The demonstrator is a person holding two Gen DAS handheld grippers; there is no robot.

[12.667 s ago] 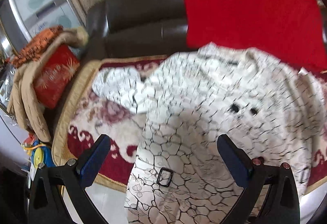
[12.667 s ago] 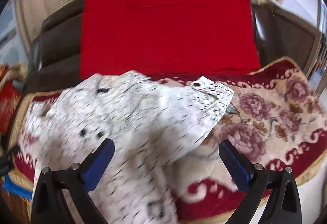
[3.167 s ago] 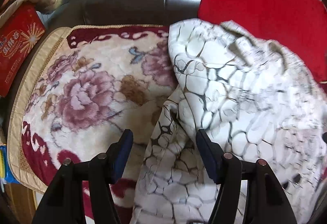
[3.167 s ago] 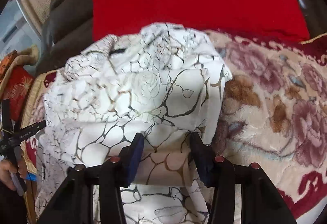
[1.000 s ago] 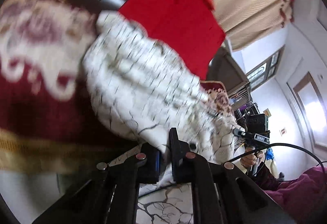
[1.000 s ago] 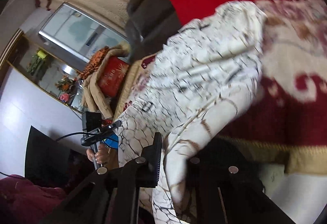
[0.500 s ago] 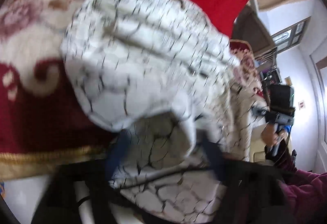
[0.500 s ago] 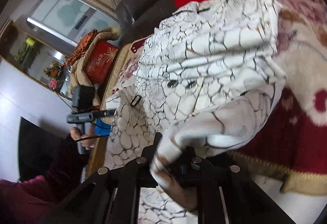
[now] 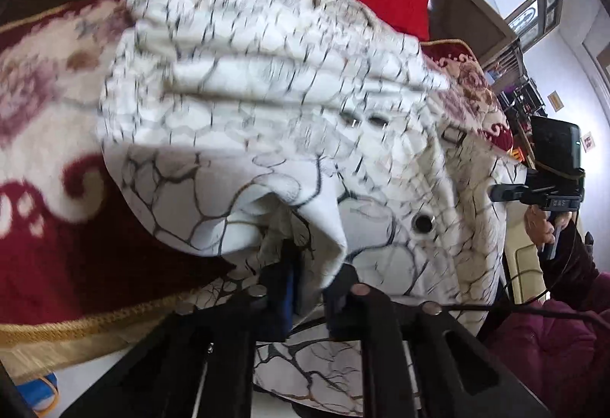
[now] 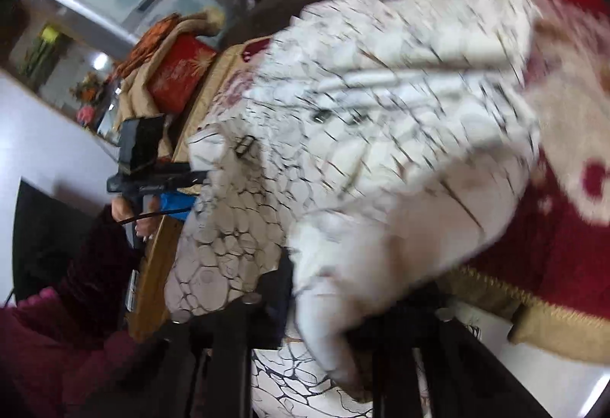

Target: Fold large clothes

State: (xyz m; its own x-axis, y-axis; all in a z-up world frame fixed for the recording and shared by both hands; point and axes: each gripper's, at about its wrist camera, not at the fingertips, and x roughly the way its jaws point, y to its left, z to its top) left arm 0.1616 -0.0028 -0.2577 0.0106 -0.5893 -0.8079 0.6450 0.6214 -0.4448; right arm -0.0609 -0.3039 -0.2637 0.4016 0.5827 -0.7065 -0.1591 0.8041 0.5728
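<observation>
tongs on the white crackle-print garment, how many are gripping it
2. The left tongs are shut on a fold at the near edge of the white garment. The right tongs are shut on another bunched fold at its near edge.

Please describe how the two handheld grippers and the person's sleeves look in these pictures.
The left gripper has a black frame with slotted arms, round silver bolts and blue pads on its fingers. The right gripper has the same black frame and bolts; its pads are hidden. Seen from outside, each carries a black box-shaped camera and a thin black cable. The sleeves are dark maroon velvet over a brighter magenta garment.
</observation>
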